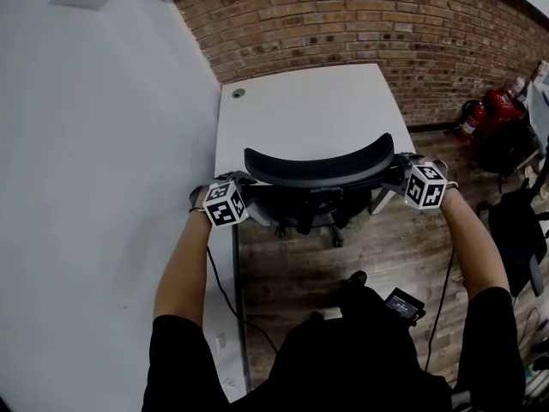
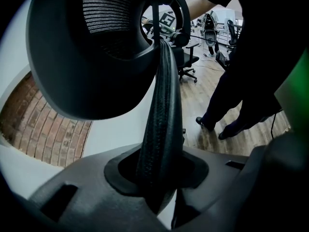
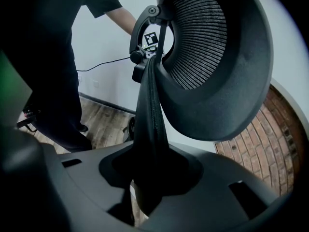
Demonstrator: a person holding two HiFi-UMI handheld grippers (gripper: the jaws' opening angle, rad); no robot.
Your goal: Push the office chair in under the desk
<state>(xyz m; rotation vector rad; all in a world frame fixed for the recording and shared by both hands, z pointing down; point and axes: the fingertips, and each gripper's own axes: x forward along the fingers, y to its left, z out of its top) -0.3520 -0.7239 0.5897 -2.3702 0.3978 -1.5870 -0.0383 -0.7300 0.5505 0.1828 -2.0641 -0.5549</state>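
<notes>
1. Pinching the office chair (image 1: 313, 197) at both ends of its backrest (image 1: 319, 168) — left tool (image 1: 247, 180) on the left end, right tool (image 1: 400, 166) on the right end. In each gripper view, pressing both jaws on the padded rim (image 2: 157, 144) rising from between them, not spread free.
2. Standing right at the near edge of the white surface (image 1: 300, 101), with the backrest curving side to side, roughly parallel to that edge. Showing base and casters (image 1: 310, 223) on the wooden floor (image 1: 403, 256) at the near side, so by the look of it not fully in yet.
3. Lying straight ahead of both tools — the surface stretching away from the backrest toward the brick wall (image 1: 386, 24), square across the backrest's long axis.
4. Sitting about evenly at either end, neither tool clearly nearer the surface. Most likely calling for an equal forward push from both, to keep the chair from swivelling off line.
5. Running close along the left, the white wall (image 1: 86, 187) just beside the surface and the left tool, probably leaving little room for drift that way.
</notes>
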